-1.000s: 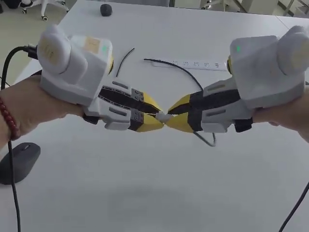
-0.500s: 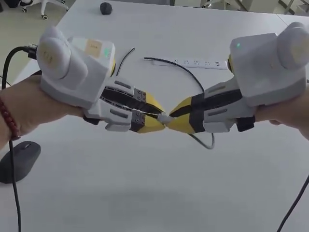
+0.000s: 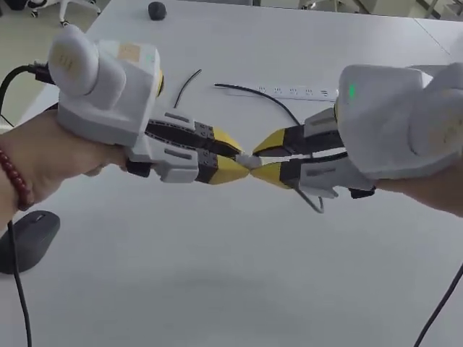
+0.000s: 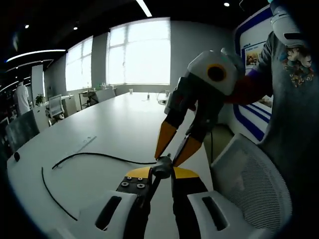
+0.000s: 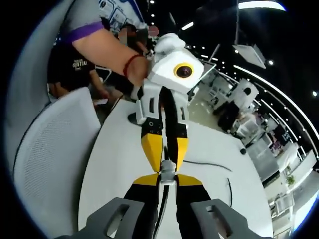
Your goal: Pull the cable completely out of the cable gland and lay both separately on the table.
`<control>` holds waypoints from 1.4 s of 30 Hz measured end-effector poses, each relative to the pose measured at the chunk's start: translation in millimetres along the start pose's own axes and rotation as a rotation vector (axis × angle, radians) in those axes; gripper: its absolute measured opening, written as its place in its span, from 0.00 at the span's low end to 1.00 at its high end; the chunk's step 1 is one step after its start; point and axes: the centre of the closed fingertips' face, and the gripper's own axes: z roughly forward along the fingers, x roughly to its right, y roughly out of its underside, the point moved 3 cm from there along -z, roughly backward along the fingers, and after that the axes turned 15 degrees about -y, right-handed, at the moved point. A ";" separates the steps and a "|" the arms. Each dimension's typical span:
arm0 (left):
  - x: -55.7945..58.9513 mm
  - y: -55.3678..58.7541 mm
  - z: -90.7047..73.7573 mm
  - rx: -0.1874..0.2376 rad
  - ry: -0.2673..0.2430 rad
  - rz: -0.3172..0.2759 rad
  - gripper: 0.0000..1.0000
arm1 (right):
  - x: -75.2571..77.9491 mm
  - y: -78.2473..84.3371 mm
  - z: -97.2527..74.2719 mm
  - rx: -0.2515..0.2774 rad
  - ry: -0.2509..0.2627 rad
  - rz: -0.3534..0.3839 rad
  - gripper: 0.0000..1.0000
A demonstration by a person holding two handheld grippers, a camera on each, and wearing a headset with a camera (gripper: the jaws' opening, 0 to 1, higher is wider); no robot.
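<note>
In the head view my two grippers meet tip to tip above the white table [image 3: 217,275]. The left gripper [image 3: 241,163] is shut on a small pale cable gland [image 3: 250,161]. My right gripper [image 3: 262,163] is shut on the black cable [image 3: 269,100] right at the gland. The cable runs back between the right jaws, and one end loops out below them. In the left gripper view the gland [image 4: 162,167] sits in my own gripper [image 4: 160,173], with the cable [image 4: 99,155] trailing over the table. In the right gripper view my own gripper [image 5: 166,180] touches the gland [image 5: 168,170].
A white power strip [image 3: 304,92] lies behind the grippers, with a short loose black wire [image 3: 187,85] to its left. A dark mouse [image 3: 29,238] rests at the table's left edge, and a small dark object [image 3: 156,10] at the far end. A mesh chair [image 4: 249,184] stands beside the table.
The right gripper has rolled over, so its jaws now stand one above the other. The left gripper has shifted slightly up and left. The tips stay together at the gland.
</note>
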 end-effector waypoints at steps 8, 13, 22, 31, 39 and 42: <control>1.6 2.9 1.1 -0.015 -0.014 0.035 0.16 | 7.4 2.1 -4.3 0.048 -0.025 0.086 0.09; 1.0 5.7 -0.2 -0.025 -0.014 0.046 0.16 | 4.4 4.9 -5.0 0.049 -0.034 0.116 0.06; 1.5 4.6 -0.9 -0.021 -0.009 0.053 0.16 | 0.6 15.2 -0.3 0.018 -0.062 0.140 0.01; 0.0 6.4 -2.1 -0.027 -0.003 0.068 0.16 | -0.9 12.9 1.7 0.008 -0.074 0.128 0.00; -4.0 7.9 -5.0 -0.025 -0.006 0.081 0.16 | -2.4 22.0 -3.1 -0.024 -0.065 0.121 0.00; -5.9 8.0 -7.1 -0.022 -0.007 0.087 0.16 | -2.9 29.8 -6.9 -0.041 -0.059 0.131 0.00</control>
